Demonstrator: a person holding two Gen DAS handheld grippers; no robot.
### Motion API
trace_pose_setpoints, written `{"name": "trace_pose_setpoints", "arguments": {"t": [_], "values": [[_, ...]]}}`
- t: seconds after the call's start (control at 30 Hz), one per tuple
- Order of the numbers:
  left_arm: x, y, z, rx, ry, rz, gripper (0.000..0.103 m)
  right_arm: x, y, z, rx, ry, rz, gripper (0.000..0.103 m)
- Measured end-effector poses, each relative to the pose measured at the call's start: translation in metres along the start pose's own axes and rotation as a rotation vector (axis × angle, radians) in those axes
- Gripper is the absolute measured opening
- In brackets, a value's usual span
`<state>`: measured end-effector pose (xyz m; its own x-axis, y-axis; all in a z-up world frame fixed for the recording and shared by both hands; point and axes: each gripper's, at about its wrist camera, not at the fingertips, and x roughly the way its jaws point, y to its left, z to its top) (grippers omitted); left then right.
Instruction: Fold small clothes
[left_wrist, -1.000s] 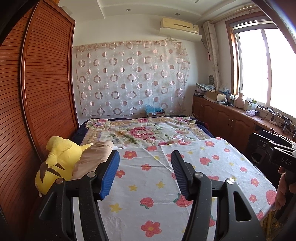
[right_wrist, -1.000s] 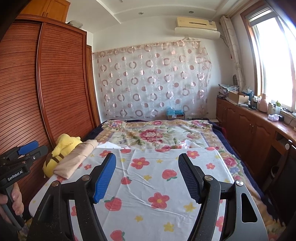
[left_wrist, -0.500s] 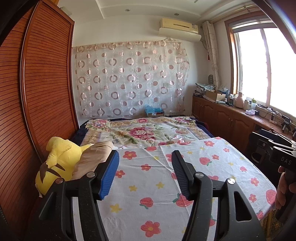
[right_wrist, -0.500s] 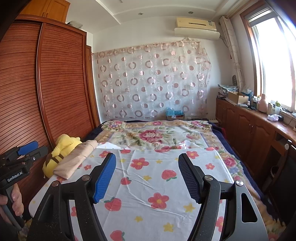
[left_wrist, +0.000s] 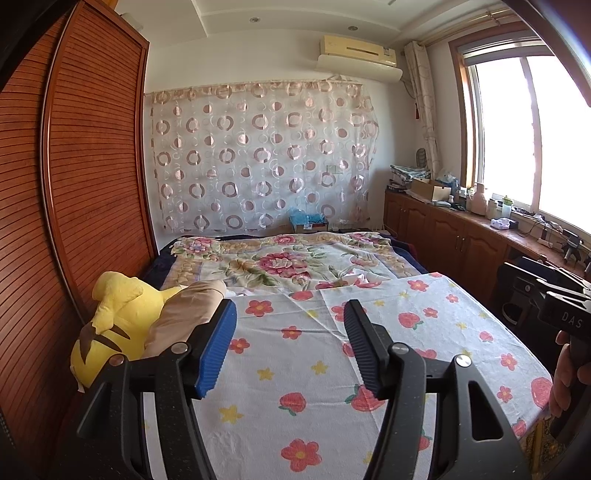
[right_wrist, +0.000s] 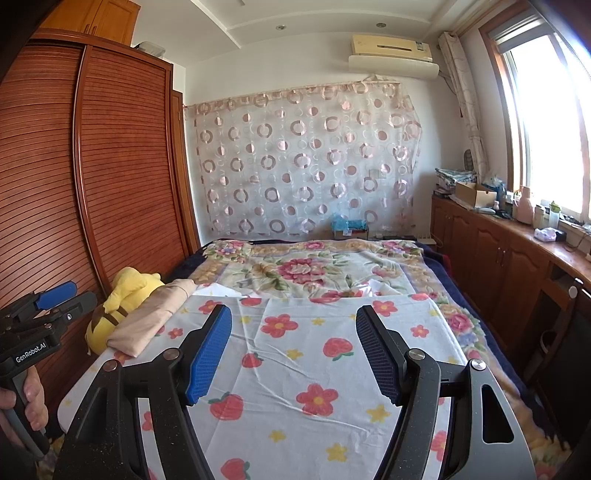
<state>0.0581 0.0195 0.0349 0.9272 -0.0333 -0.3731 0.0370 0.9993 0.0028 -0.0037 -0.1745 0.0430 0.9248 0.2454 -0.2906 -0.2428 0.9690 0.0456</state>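
Overhead of the bed, both grippers hang with nothing between their fingers. Left gripper (left_wrist: 290, 328): blue-padded fingers spread moderately wide, empty, over the white cloth (left_wrist: 303, 369) printed with red flowers, strawberries and yellow stars. Right gripper (right_wrist: 293, 338): fingers spread wider, also empty, over the same cloth.

Writing legible: "GenRobot.AI" in white on the body of the left gripper, seen at the left edge of the right wrist view with the left hand (right_wrist: 26, 402) around its handle. "DAS" on the body of the right gripper, at the right edge of the left wrist view, the right hand (left_wrist: 567, 380) gripping below it.

Folded beige garment (left_wrist: 184, 314) lies at the cloth's far-left corner, leaning against a yellow plush toy (left_wrist: 118, 317) beside the slatted wooden wardrobe (left_wrist: 92, 177). Air conditioner (left_wrist: 358, 50) on the far wall bears a label too small to read.
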Motion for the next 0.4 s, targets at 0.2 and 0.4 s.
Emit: {"name": "trace_pose_setpoints", "arguments": {"t": [0.2,0.4], "values": [[-0.0002,0.0,0.0002,-0.001,0.0,-0.001,0.062,0.0005,-0.0014,0.0,-0.001,0.001,0.003,0.072],[-0.0003,0.0001,0.0003,0.0,0.0,0.0,0.062,0.0007,-0.0021,0.0004,-0.004,0.0,0.002,0.072]]}}
